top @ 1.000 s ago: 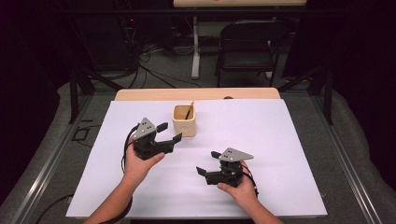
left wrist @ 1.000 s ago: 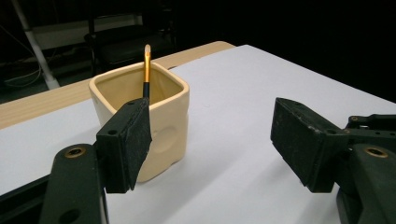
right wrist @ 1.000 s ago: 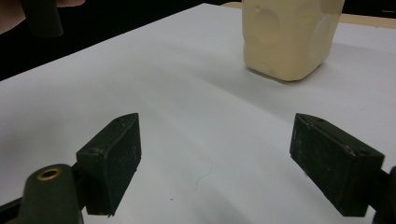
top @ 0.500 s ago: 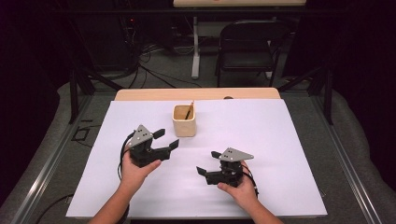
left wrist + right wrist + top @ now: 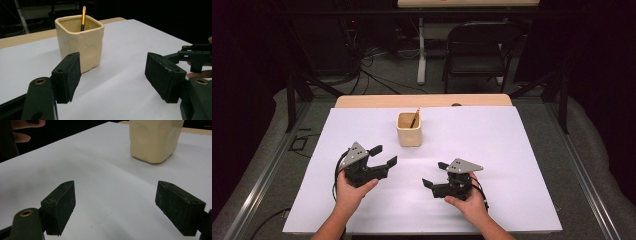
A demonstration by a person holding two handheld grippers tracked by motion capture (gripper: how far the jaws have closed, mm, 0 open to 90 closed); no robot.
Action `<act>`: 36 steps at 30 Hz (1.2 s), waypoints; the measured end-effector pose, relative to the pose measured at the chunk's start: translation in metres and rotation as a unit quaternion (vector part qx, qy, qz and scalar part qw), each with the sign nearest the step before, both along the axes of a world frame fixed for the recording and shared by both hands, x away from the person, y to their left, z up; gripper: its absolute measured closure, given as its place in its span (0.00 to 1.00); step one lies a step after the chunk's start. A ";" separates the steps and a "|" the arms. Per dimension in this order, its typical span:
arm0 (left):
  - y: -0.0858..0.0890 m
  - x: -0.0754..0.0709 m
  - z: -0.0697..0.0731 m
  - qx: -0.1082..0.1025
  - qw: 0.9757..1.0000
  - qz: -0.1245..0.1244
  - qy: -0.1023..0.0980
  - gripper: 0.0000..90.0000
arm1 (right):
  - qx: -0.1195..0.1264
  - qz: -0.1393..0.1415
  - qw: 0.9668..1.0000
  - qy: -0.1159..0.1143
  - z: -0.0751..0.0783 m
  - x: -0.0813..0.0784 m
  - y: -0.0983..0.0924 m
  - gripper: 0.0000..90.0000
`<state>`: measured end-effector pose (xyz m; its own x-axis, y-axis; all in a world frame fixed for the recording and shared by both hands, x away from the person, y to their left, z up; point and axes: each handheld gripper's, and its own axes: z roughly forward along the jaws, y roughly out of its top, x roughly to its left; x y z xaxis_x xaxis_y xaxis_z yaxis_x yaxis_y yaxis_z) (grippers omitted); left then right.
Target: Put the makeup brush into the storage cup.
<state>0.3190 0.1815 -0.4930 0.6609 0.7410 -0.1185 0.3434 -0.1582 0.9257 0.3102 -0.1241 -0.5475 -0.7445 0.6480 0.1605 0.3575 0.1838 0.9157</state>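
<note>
Cup (image 5: 409, 129) stands mid-table, well apart from both wide-spread claws and edges

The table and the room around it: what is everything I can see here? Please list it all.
cup: one, cream, far middle of the sheet
brush: one, orange handle, standing in the cup
white sheet: one, covering the table
wooden table: one, tan edge at the far side
folding chair: one, black, behind the table
left gripper: one, black, open, near left
right gripper: one, black, open, near right
hands: two, holding the grippers
</note>
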 end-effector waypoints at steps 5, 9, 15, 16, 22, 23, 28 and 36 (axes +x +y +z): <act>0.004 -0.006 -0.004 0.007 1.000 0.002 -0.002 0.32 | 0.001 -0.001 1.000 -0.001 0.000 0.000 0.000 0.18; 0.007 -0.010 -0.009 0.006 1.000 0.006 0.000 0.32 | 0.000 -0.001 1.000 -0.001 0.000 0.000 0.000 0.18; 0.010 -0.014 -0.014 -0.004 1.000 0.011 0.002 0.32 | -0.001 0.000 1.000 -0.001 0.000 0.000 0.001 0.18; 0.011 -0.014 -0.015 -0.006 1.000 0.011 0.003 0.32 | -0.001 0.000 1.000 -0.001 0.000 -0.001 0.001 0.18; 0.013 -0.018 -0.022 -0.006 1.000 0.015 0.009 0.32 | -0.001 0.000 1.000 -0.001 0.000 0.000 0.001 0.18; 0.014 -0.019 -0.023 -0.004 1.000 0.014 0.009 0.32 | -0.001 0.000 1.000 -0.002 0.000 0.000 0.001 0.18; 0.015 -0.022 -0.025 -0.004 1.000 0.015 0.009 0.32 | -0.002 0.000 1.000 -0.002 0.000 0.000 0.001 0.18; 0.015 -0.029 -0.029 0.005 1.000 0.012 0.002 0.32 | -0.004 -0.001 1.000 -0.003 0.001 0.000 0.000 0.18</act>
<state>0.2904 0.1965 -0.5225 0.6432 0.7574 -0.1124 0.3500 -0.1602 0.9229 0.3098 -0.1242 -0.5464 -0.7445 0.6503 0.1512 0.3525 0.1905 0.9162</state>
